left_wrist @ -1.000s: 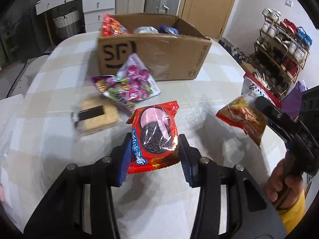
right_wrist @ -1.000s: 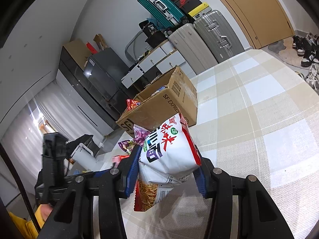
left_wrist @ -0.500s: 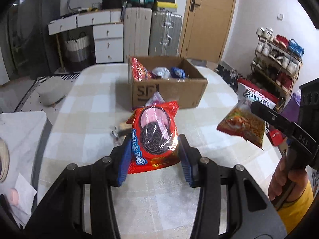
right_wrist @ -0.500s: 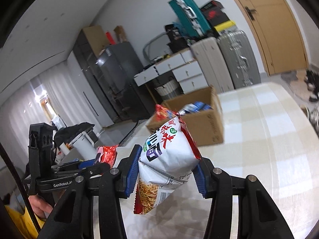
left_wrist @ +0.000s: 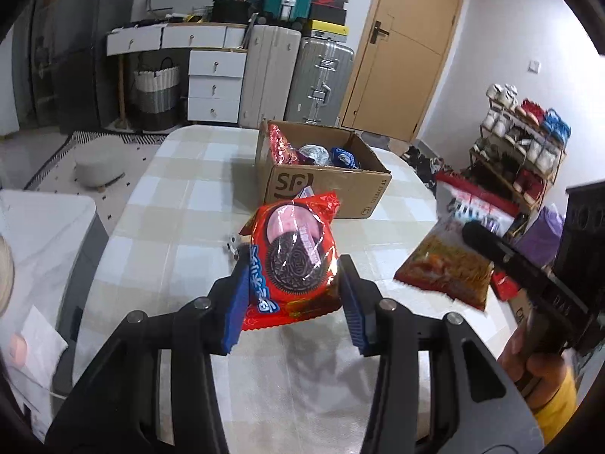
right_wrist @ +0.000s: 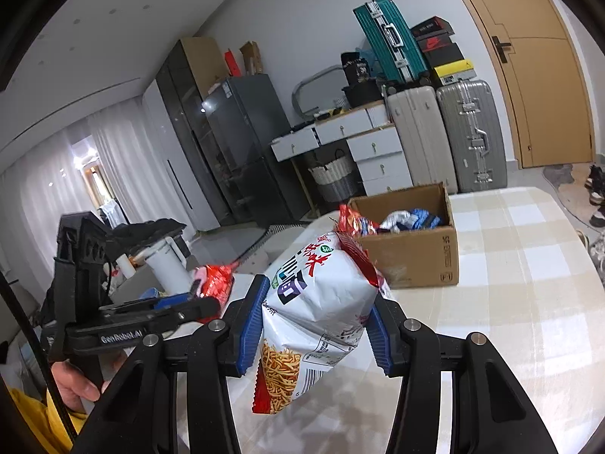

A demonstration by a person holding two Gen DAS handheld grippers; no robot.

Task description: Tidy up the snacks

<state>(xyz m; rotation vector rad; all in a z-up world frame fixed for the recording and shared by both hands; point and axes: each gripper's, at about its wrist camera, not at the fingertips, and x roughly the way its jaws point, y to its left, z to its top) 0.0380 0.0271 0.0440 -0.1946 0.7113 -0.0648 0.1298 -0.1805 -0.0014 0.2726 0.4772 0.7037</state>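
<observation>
Left tongs (left_wrist: 293, 299) were clamped on the cookie pack (left_wrist: 293, 261), right tongs (right_wrist: 315, 321) on the noodle bag (right_wrist: 314, 302), both aloft over the worktop (left_wrist: 170, 234). Box (left_wrist: 325, 185) sat far, partly full. Advice: carry each over the rim, drop singly, release low.

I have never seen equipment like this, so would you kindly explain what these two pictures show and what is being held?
There is no robot here: a person holds a two-finger gripper in each hand, each with a camera looking along its fingers. In the left camera's picture, the left gripper is shut on a red cookie packet. In the right camera's picture, the right gripper is shut on a white noodle snack bag. Both packets hang above a checked table, where an open cardboard box already holds some snacks.
</observation>
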